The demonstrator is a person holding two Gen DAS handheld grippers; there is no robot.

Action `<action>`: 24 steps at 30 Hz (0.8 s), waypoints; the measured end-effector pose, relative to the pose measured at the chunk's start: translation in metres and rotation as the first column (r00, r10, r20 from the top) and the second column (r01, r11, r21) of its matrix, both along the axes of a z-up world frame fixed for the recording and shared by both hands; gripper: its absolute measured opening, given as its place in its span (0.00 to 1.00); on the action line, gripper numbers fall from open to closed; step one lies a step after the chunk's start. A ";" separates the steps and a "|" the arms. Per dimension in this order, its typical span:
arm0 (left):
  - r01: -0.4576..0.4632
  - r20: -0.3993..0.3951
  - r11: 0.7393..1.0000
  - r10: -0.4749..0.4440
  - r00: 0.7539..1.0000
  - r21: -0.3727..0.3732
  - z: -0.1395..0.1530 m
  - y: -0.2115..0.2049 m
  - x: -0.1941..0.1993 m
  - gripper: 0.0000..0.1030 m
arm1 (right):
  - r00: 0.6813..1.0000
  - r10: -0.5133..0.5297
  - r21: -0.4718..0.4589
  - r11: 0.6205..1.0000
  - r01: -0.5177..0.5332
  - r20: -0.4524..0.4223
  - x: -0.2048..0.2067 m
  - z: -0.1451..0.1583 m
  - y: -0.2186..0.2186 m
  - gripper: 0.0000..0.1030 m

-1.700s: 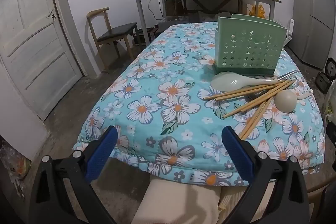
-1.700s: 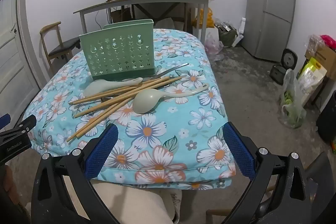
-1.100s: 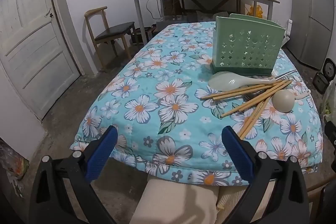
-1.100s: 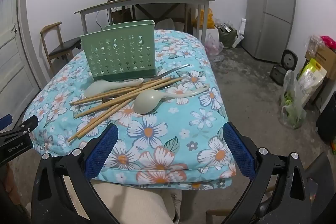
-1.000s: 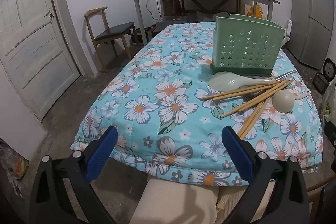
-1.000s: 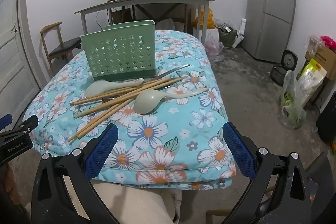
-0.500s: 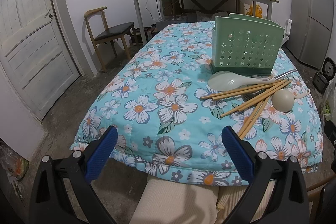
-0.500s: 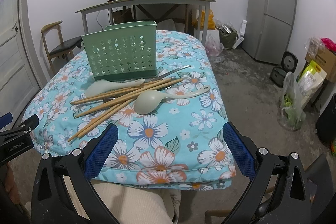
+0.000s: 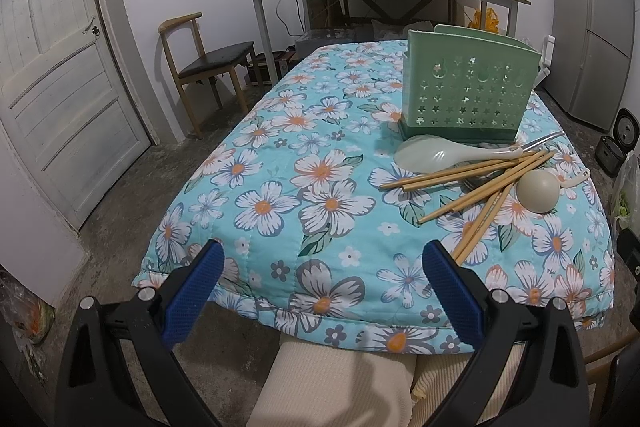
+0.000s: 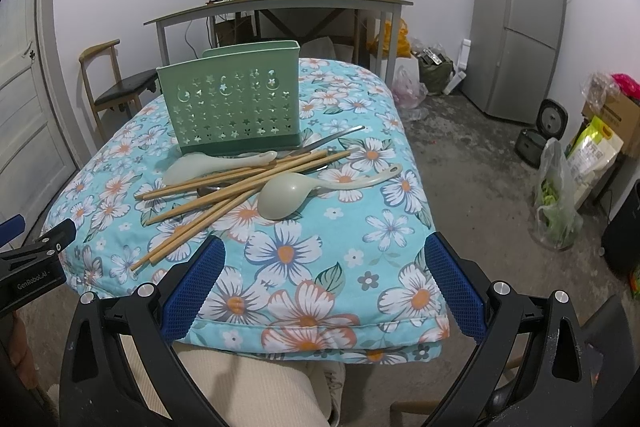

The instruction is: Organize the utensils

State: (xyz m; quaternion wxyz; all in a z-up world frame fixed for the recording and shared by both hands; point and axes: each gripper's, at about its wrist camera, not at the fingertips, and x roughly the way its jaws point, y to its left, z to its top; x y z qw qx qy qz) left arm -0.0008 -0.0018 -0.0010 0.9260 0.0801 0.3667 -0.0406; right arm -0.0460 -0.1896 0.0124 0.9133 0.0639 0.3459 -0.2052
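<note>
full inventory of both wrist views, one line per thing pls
utensil holder: 1, green, upright on the quilt, behind the pile
rice paddle: 1, pale green, front of holder
ladle: 1, pale green, right of pile
chopsticks: several, count unclear, bamboo, crossed in pile
metal utensil: at least 1, silver, partly under the pile
quilt: 1, blue floral, covers table
chair: 1, wooden, by door
fridge: 1, grey, far right
left hand-held gripper: open, empty
right hand-held gripper: open, empty
</note>
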 end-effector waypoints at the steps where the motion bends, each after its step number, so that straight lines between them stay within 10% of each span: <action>1: 0.000 0.000 1.000 0.000 1.000 0.000 0.000 0.000 0.000 0.94 | 1.000 0.000 0.000 1.000 0.000 0.000 0.000 0.000 -0.001 0.92; 24: -0.001 -0.002 1.000 0.001 1.000 0.005 -0.002 -0.001 0.000 0.94 | 1.000 0.003 0.000 1.000 -0.003 0.000 -0.001 0.001 0.001 0.92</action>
